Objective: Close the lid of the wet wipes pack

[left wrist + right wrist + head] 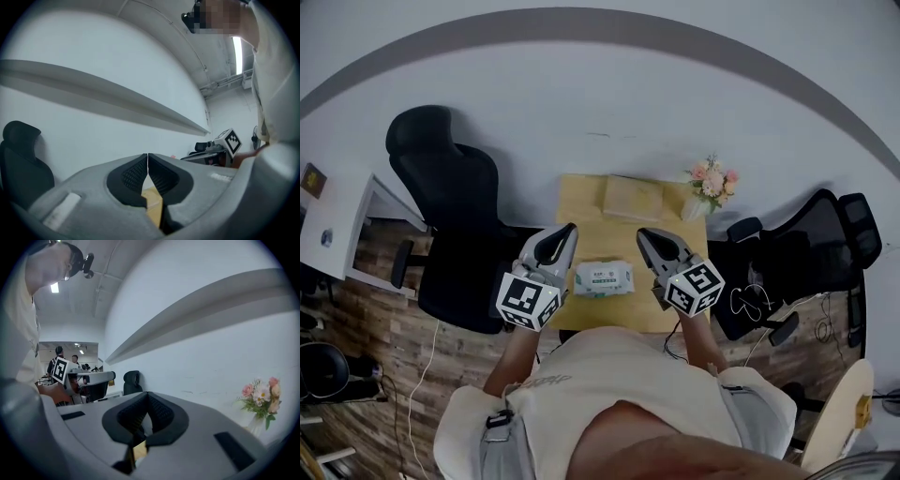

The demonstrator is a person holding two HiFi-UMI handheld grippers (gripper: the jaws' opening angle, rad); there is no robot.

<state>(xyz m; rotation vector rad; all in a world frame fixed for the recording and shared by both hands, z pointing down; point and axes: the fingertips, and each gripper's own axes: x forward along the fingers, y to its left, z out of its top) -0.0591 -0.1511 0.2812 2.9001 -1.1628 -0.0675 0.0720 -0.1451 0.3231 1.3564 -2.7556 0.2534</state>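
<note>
**Two closed grippers poised above a wet wipes pack on a small table**

Seen from the person's head, looking steeply down, the wet wipes pack (604, 278) lay flat near the front edge of a small wooden table (579, 202). It sat directly between the two hand-held grippers and below them, touched by neither. The pack was too small in that view to tell whether its lid stood open.

The left gripper (569, 228) was raised to the pack's left and the right gripper (641, 232) to its right. Both pointed away from the person toward the wall. Each gripper's own view showed its ribbed black pads meeting at the tips with nothing between them, so both were closed and empty. Both views looked at the white wall rather than down at the pack. This suggests a ready stance, with the grippers flanking the pack before either one lowered to it.

Closed jaws would suit pressing a lid flat rather than grasping it.

A cardboard box (633, 197) and a vase of pink flowers (712, 185) stood at the table's far edge, well apart from the pack. Black office chairs (450, 202) stood on either side of the table.
</note>
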